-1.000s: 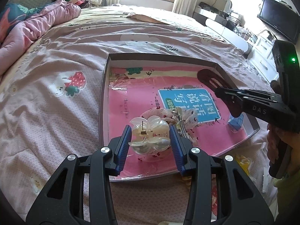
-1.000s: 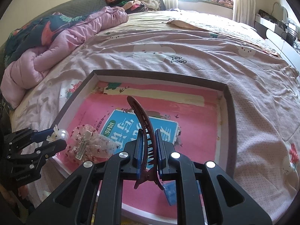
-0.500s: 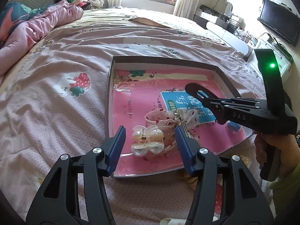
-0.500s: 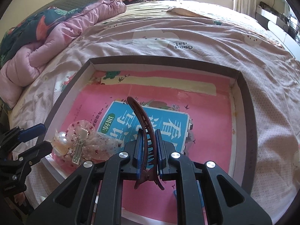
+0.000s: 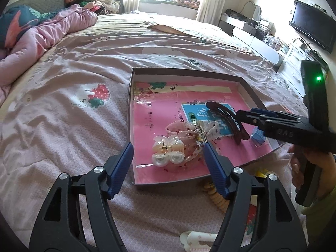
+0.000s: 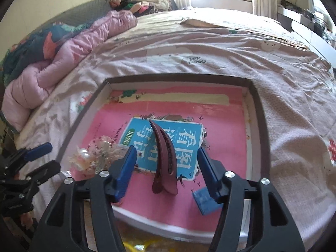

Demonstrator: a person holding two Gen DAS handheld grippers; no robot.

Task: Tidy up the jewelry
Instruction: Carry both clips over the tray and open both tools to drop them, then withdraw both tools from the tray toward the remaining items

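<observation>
My maroon hair clip [image 6: 163,157] lies on the pink tray [image 5: 147,126] with a blue label; pearl-white clip [image 5: 168,150]; strawberry-print pink bedsheet [image 5: 63,126].

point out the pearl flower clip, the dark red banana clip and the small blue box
pearl flower clip [image 5: 167,151]: left wrist view, its middle hinge
dark red banana clip [image 6: 164,159]: right wrist view, mid curved spine
small blue box [image 6: 204,200]: right wrist view, top face

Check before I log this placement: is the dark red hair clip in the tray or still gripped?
In the tray, released. The dark red hair clip lies on the tray floor, clear of the right gripper, whose jaws have just been opening.
</observation>
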